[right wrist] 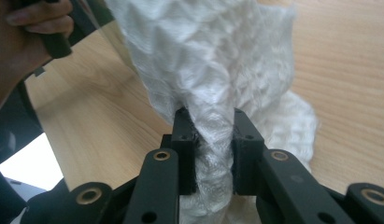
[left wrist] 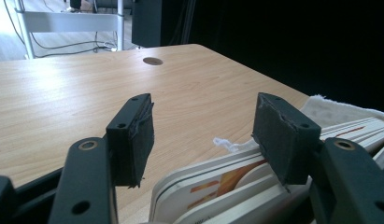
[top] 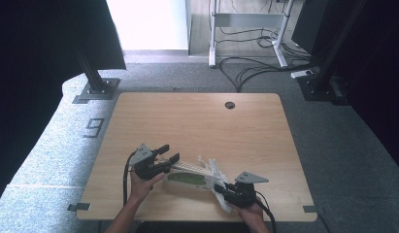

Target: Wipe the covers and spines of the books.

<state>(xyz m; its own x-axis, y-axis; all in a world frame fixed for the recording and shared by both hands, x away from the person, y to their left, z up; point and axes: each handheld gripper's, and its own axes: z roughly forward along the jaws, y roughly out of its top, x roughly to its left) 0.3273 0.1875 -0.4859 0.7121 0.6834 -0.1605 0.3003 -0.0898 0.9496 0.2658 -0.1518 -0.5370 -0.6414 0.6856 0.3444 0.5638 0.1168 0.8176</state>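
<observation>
Cloth (right wrist: 213, 60), white and crinkled, is bunched between the right gripper's (right wrist: 213, 140) jaws, which are nearly closed and pinch a twisted fold of it; the rest billows up and away beyond the jaw tips and spills to their right onto the tabletop (right wrist: 358, 70). In the high view the cloth (top: 215, 172) lies at the near edge of the tabletop (top: 197, 121), just ahead of the right gripper (top: 226, 190) and draped over one end of a flat stack of boards (top: 190, 174).

Those boards (left wrist: 236, 182), white-edged with orange print, lie between and below the left gripper's (left wrist: 210, 140) jaws. These jaws stand partly open; the far jaw sits against the top board's edge, the other is clear of it, so whether they grip the stack cannot be told. A corner of cloth (left wrist: 334, 112) shows beyond the far jaw. In the high view the left gripper (top: 160, 160) sits at the stack's other end, the two grippers facing each other across it. A hand (right wrist: 21, 42) on the left gripper shows past the right jaws, upper left.
</observation>
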